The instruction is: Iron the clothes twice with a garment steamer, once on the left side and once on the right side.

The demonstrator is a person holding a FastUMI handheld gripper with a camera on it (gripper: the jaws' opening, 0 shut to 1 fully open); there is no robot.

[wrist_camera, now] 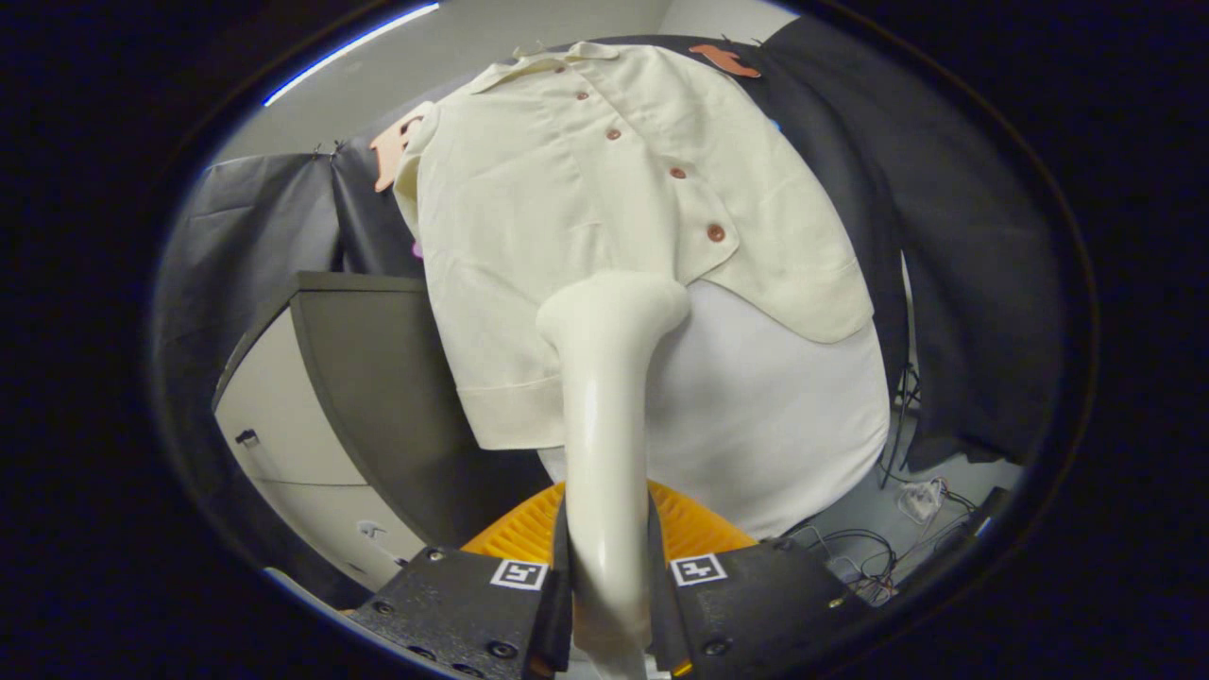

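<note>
The gripper (609, 604) clenches the garment steamer (604, 397), whose head hides part of the cream shirt (567, 189) at twelve o'clock; a cabinet (368, 397) stands at ten.

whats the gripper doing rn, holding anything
Gripper: fingers closed on the garment steamer handle; its head sits against the cream shirt.

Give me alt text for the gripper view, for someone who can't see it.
The gripper is shut on the handle of a cream plastic garment steamer, whose head rests against a cream short-sleeved shirt with brown buttons. The shirt hangs over a white board, with an orange ribbed object and a grey cabinet below.
</note>
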